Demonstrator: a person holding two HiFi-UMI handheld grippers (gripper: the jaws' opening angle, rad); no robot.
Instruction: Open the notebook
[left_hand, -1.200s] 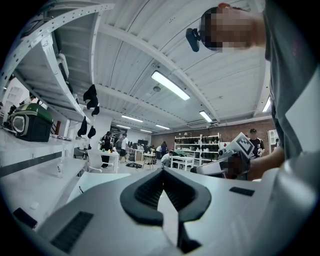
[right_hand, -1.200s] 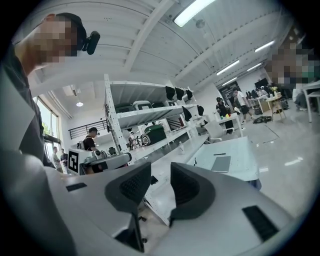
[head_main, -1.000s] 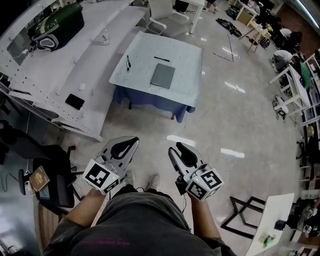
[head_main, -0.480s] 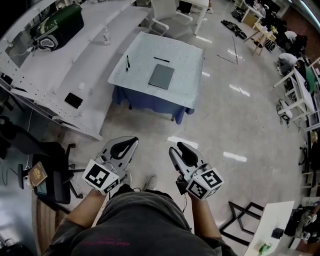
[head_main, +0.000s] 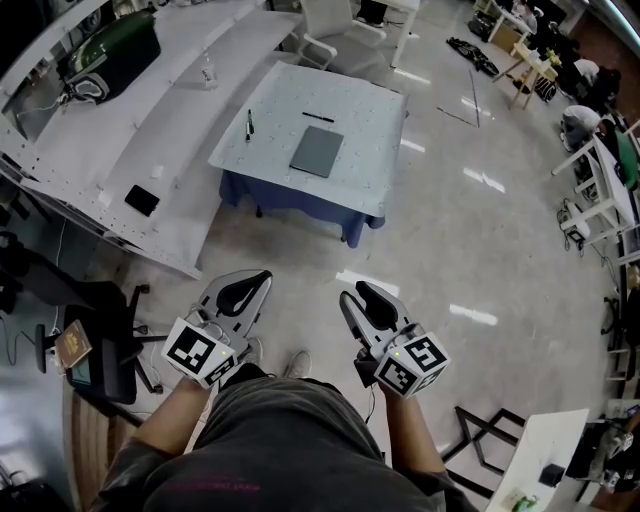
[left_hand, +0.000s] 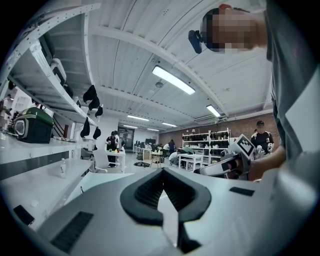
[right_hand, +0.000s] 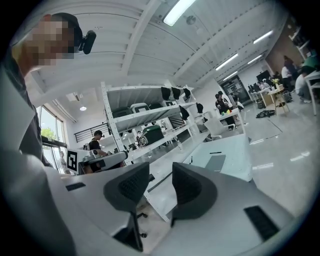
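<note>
The left gripper jaws meet at their tips, empty; the right gripper jaws, just opened wide, hold nothing.

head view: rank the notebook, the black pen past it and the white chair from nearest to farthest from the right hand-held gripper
1. notebook, mid table, nearest the right hand-held gripper.
2. black pen, just beyond the notebook.
3. white chair, past the table's far edge.
</note>
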